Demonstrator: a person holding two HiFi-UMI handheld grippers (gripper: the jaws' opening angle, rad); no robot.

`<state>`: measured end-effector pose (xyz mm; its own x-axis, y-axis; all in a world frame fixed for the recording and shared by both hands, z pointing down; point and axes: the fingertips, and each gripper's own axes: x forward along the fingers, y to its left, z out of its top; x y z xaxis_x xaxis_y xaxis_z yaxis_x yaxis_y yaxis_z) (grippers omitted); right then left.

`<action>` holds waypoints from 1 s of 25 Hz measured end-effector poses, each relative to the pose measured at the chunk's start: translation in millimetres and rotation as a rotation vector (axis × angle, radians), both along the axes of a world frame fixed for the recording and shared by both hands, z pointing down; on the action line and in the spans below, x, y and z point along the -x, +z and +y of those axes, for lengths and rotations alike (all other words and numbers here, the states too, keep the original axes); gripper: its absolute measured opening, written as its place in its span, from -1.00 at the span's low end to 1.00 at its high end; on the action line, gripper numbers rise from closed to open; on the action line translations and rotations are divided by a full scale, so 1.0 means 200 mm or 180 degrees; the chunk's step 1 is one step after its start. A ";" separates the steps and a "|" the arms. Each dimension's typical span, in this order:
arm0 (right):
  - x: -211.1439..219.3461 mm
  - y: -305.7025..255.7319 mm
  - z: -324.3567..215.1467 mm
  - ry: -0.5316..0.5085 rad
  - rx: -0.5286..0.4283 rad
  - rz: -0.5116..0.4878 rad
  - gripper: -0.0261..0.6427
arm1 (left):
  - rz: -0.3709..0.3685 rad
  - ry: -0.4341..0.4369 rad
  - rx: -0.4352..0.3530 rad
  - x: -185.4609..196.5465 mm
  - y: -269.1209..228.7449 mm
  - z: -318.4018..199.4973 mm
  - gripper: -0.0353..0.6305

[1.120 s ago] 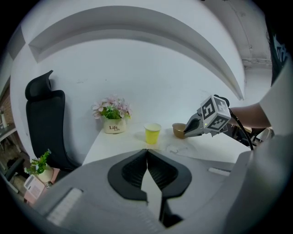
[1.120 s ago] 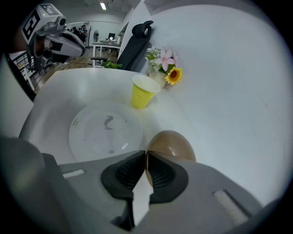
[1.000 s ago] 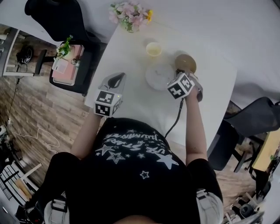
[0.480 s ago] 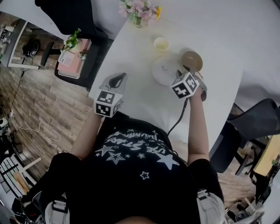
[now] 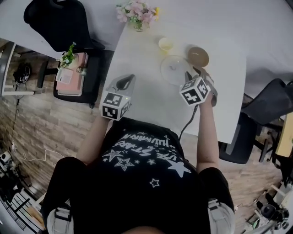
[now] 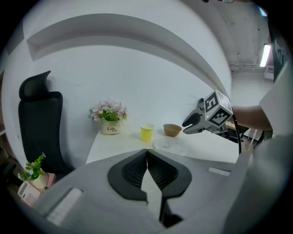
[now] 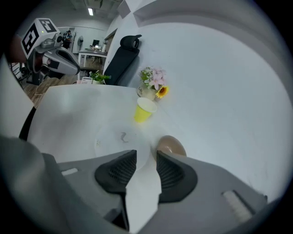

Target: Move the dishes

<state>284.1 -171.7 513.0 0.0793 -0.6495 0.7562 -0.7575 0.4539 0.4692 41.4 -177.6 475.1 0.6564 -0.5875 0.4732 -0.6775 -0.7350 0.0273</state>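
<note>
On the white table (image 5: 146, 93) a clear round plate (image 5: 175, 69) lies between a yellow cup (image 5: 165, 44) and a brown bowl (image 5: 198, 56). My right gripper (image 5: 191, 75) hovers over the plate's near edge. Its jaws have just opened and stand open with nothing between them. In the right gripper view the plate (image 7: 120, 136) and the bowl (image 7: 171, 145) lie just beyond the pads (image 7: 122, 168). My left gripper (image 5: 124, 82) is shut and empty over the table's left part, away from the dishes. From it I see the cup (image 6: 147, 131), bowl (image 6: 172, 130) and plate (image 6: 170, 145).
A pot of pink flowers (image 5: 137, 13) stands at the table's far edge. A black chair (image 5: 59, 20) and a stool with a small plant (image 5: 69, 68) are left of the table. Another dark chair (image 5: 268, 114) is on the right.
My right gripper has opened and drawn back and up from the bowl and plate. The left gripper has barely shifted. The head view has swung a little.
</note>
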 end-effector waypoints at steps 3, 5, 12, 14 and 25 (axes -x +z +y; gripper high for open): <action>0.02 -0.06 0.05 0.0335 -0.0128 0.0048 -0.50 | 0.0049 0.0232 0.0016 0.06 -0.01 -0.02 -0.86; 0.06 -0.09 0.09 0.0564 -0.0228 0.0066 -0.50 | 0.0077 0.0369 0.0029 0.12 -0.01 -0.04 -0.86; 0.23 -0.17 0.27 0.1312 -0.0469 0.0122 -0.67 | 0.0149 0.0906 0.0112 0.27 0.04 -0.09 -0.86; 0.29 -0.18 0.33 0.1487 -0.0507 0.0154 -0.71 | 0.0174 0.1102 0.0124 0.30 0.04 -0.08 -0.86; 0.62 -0.17 0.69 0.2341 -0.0626 -0.0067 -0.91 | 0.0187 0.1914 0.0263 0.38 0.10 0.06 -0.86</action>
<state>161.1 -33.8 478.5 0.5305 -0.5579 0.6382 -0.8422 -0.2618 0.4713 -33.8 -166.1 494.2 0.8882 -0.0686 0.4543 -0.1399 -0.9822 0.1251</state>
